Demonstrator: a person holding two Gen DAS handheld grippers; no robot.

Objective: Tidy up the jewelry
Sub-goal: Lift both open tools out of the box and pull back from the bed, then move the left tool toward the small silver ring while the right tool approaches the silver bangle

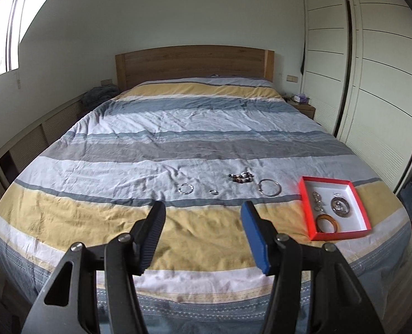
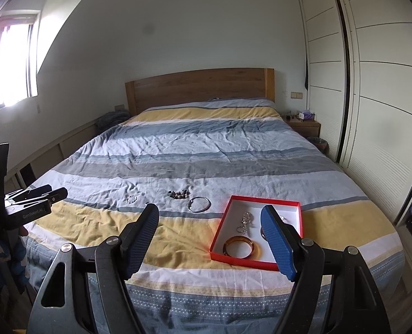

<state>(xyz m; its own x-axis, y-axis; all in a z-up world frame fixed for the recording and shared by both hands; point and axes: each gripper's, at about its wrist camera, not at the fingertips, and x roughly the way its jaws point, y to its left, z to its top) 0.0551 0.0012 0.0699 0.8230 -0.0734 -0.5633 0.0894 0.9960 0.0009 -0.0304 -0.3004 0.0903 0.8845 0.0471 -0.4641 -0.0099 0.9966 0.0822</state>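
Note:
A red box (image 1: 306, 207) (image 2: 220, 231) with a white inside lies on the striped bed near its front right. In it are an amber bangle (image 1: 327, 223) (image 2: 240, 247), a silver chain piece (image 1: 318, 201) (image 2: 245, 222) and a round silver piece (image 1: 340, 207). Loose on the cover lie a silver bangle (image 1: 270, 187) (image 2: 199, 204), a dark bead bracelet (image 1: 240, 177) (image 2: 179, 194), a small bead ring (image 1: 186, 188) (image 2: 131, 199) and a tiny ring (image 1: 213, 192). My left gripper (image 1: 203, 211) is open and empty, above the bed's front. My right gripper (image 2: 210, 213) is open and empty, near the box.
The bed (image 1: 178, 128) has a wooden headboard (image 1: 195, 64). White wardrobe doors (image 1: 372, 83) run along the right. A nightstand (image 2: 303, 123) stands by the headboard. Low cabinets (image 1: 25, 144) line the left wall. The left gripper's body (image 2: 25, 206) shows at the right wrist view's left edge.

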